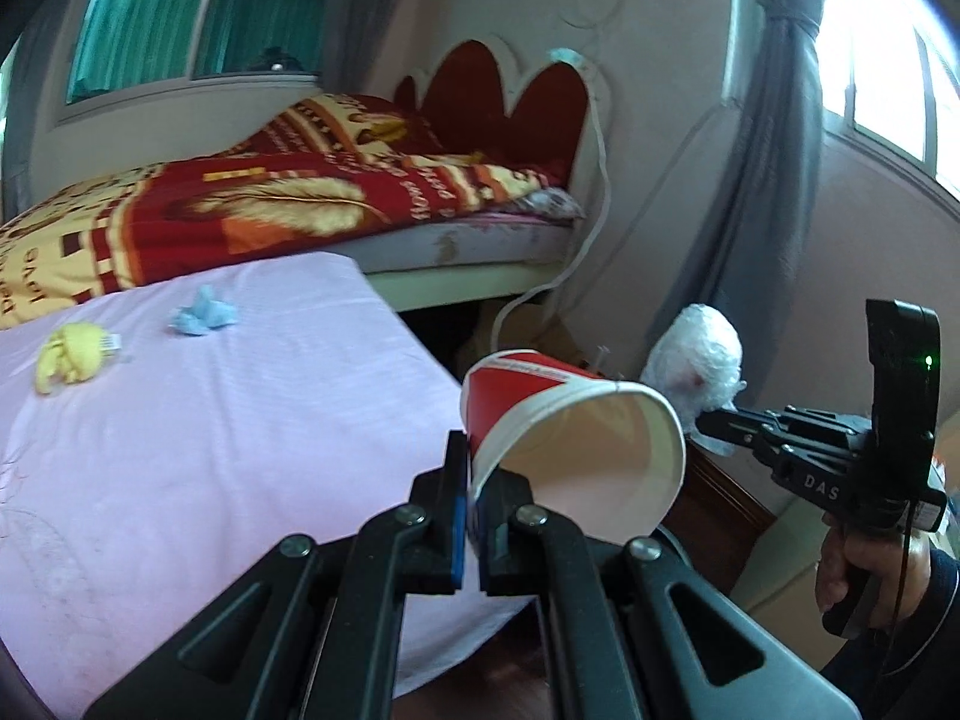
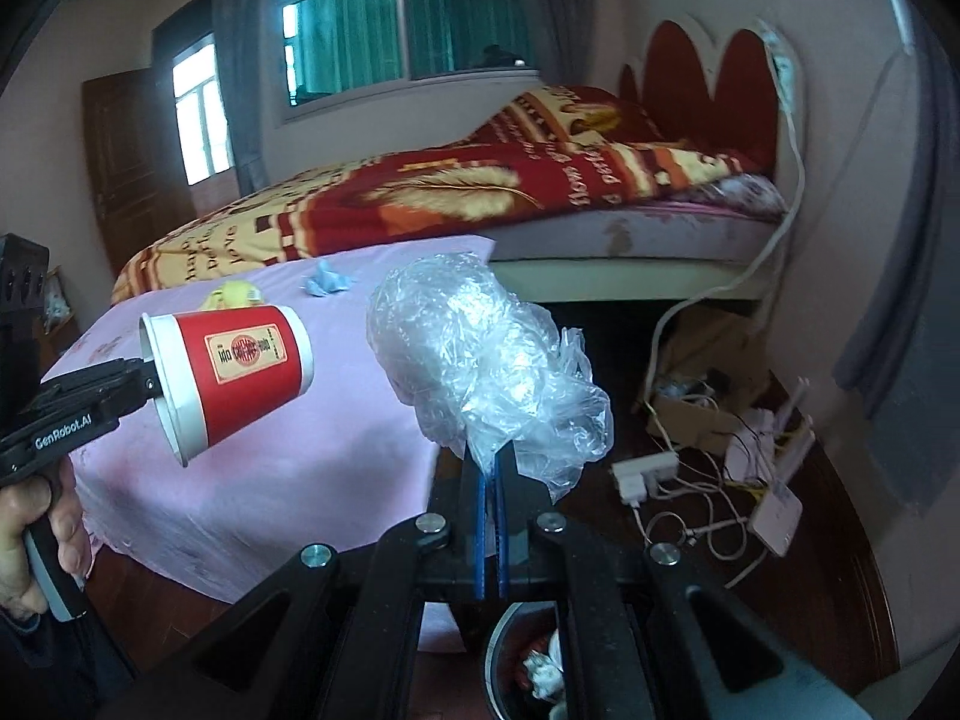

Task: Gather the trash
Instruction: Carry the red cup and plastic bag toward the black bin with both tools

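Right under the right gripper, only its own camera shows a trash bin on the floor. That gripper pinches a crumpled clear plastic bag. Left gripper squeezes the rim of a red paper cup, held sideways beside the pink table, where yellow and blue scraps lie.

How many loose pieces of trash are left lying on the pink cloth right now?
2: a yellow wad near the cloth's far left, and a blue crumpled scrap just right of it, both on the pink cloth. More may be hidden behind the held cup in the right view.
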Action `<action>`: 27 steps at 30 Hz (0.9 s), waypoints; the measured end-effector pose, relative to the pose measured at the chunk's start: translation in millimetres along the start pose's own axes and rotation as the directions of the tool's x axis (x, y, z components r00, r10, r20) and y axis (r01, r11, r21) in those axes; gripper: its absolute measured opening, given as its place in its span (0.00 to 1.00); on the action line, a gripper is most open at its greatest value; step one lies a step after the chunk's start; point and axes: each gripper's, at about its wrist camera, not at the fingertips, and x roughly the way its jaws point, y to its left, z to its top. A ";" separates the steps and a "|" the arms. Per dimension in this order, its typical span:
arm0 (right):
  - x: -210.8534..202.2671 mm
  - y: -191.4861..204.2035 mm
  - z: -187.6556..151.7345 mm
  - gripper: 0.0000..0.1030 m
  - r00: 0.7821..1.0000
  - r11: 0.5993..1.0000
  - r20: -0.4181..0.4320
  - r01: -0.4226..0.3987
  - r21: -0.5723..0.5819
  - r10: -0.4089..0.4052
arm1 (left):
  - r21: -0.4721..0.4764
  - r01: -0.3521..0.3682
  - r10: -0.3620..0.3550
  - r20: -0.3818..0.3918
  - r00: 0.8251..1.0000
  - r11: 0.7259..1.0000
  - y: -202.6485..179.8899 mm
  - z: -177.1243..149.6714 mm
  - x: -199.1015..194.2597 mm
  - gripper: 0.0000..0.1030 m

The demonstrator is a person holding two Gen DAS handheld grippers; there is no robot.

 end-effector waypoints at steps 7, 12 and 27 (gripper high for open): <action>-6.6 -32.0 -20.3 0.03 0.998 0.998 -0.034 0.044 0.043 -0.043 | 0.044 0.073 -0.071 -0.047 0.996 0.996 -42.6 -7.3 21.3 0.03; -13.5 -55.5 -37.7 0.03 0.995 0.994 -0.060 0.081 0.076 -0.077 | 0.071 0.119 -0.113 -0.082 0.990 0.990 -68.3 -15.3 34.3 0.03; 4.4 -117.1 -117.1 0.03 0.948 0.979 -0.295 0.160 0.123 -0.118 | 0.102 0.189 -0.158 -0.254 0.954 0.977 -124.2 -70.0 80.4 0.03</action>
